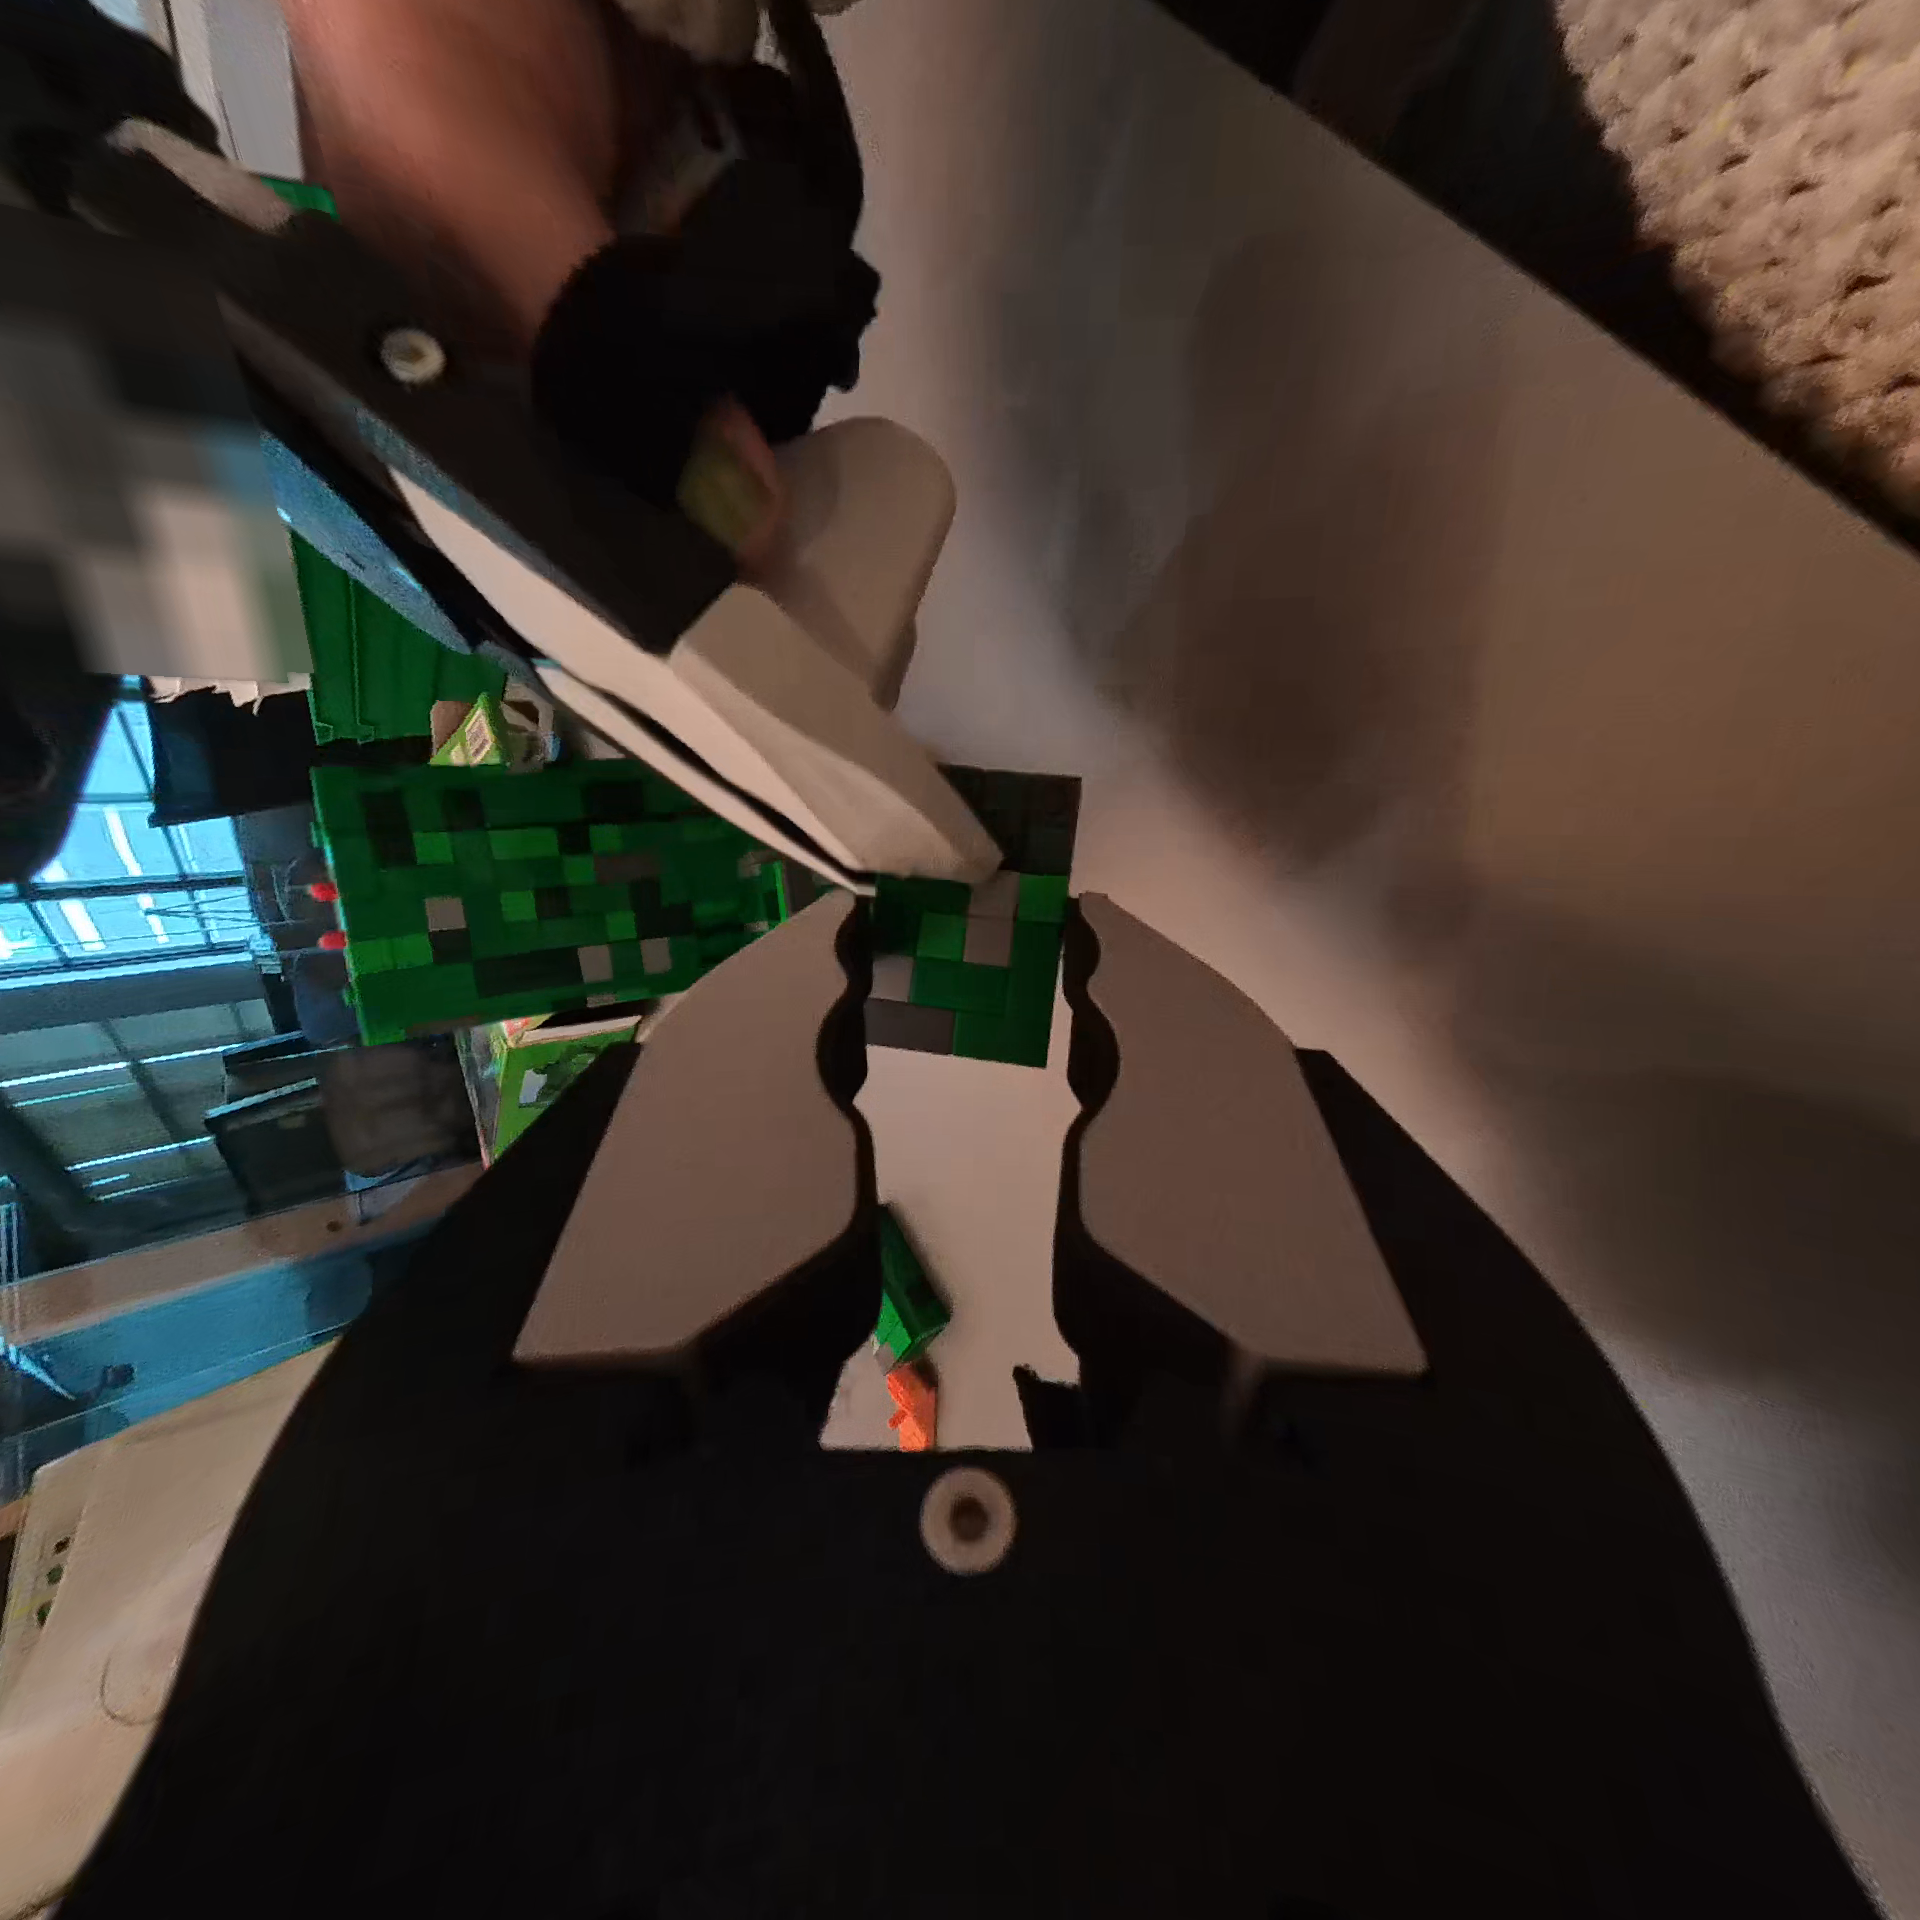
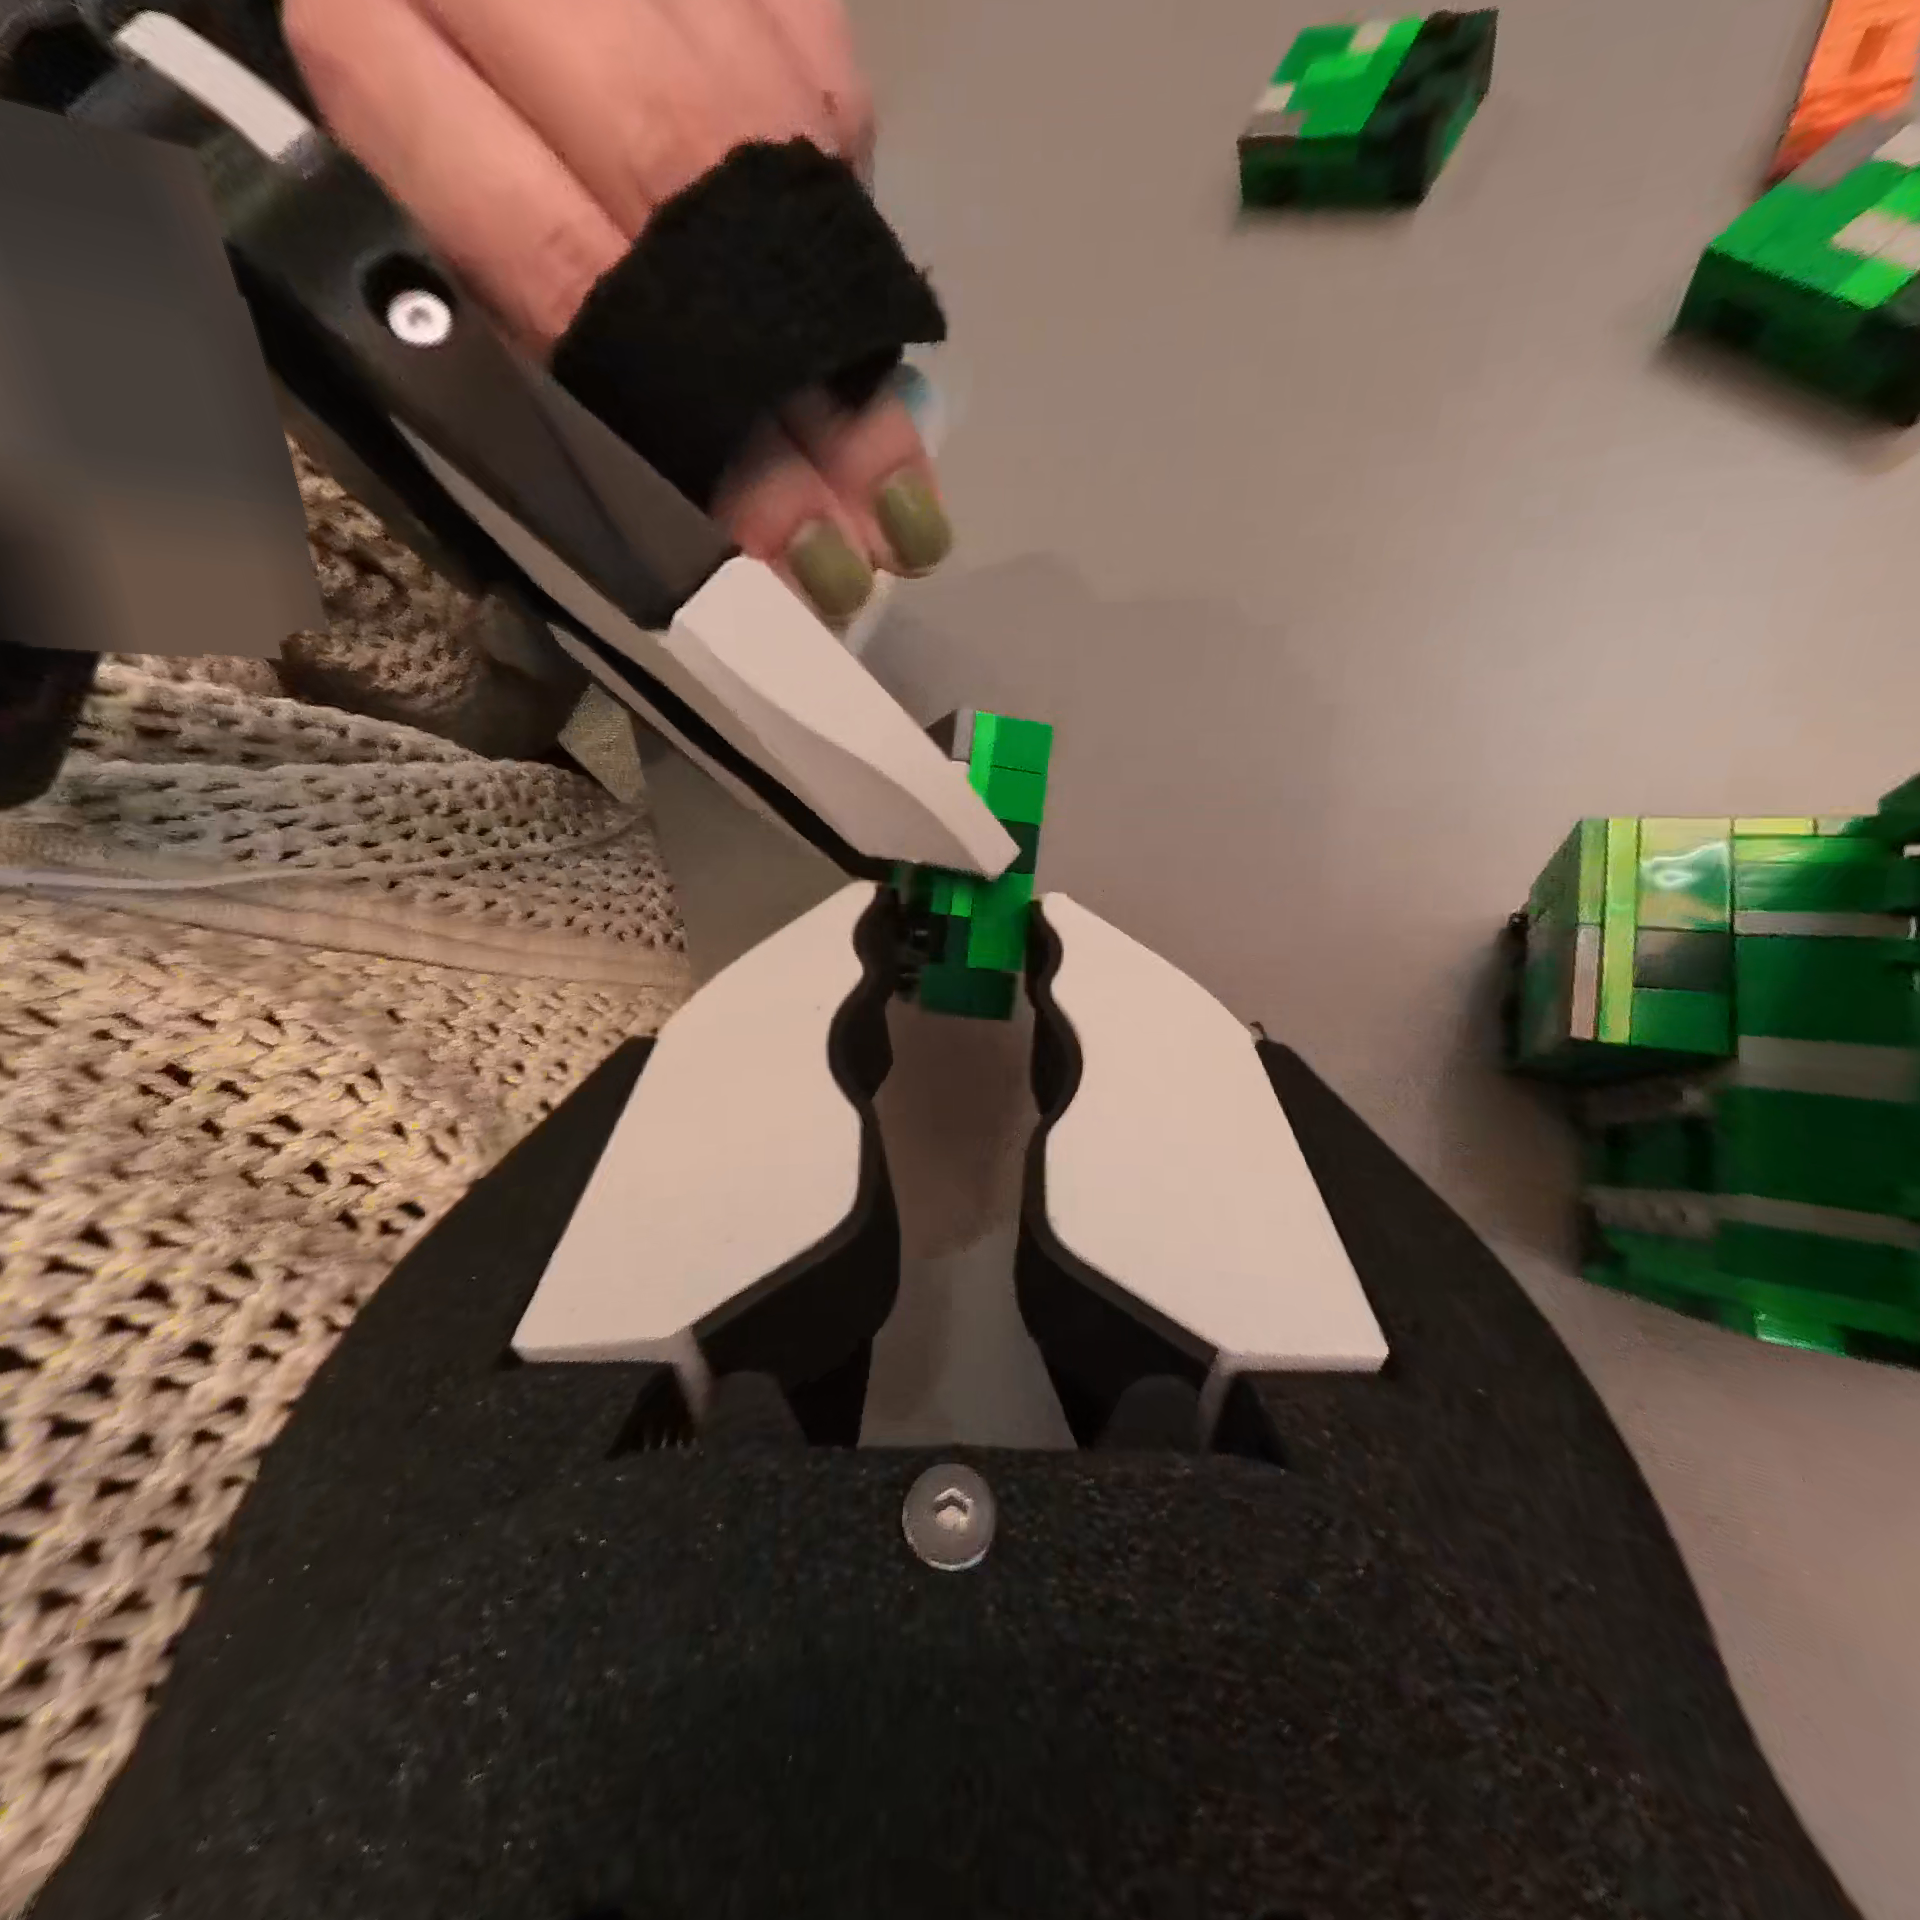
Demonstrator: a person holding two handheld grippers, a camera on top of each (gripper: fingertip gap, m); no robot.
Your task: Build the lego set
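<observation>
The green lego block (image 2: 971,935) hangs above the white table (image 2: 1299,644), clamped between both grippers' fingers: left gripper (image 1: 966,935), right gripper (image 2: 961,920). It looks light, rigid, liable to split at seams; grip flat sides.

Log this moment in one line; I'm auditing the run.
left tool: shut on green block piece | right tool: shut on same piece | loose green sections on table

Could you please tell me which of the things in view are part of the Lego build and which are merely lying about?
In the job:
- small green Lego block, gripped by both the right gripper and the left gripper
- large green Lego body
- loose green Lego chunks
- orange Lego piece

Lying about:
- beige knitted fabric
- green boxes behind the white table
</observation>
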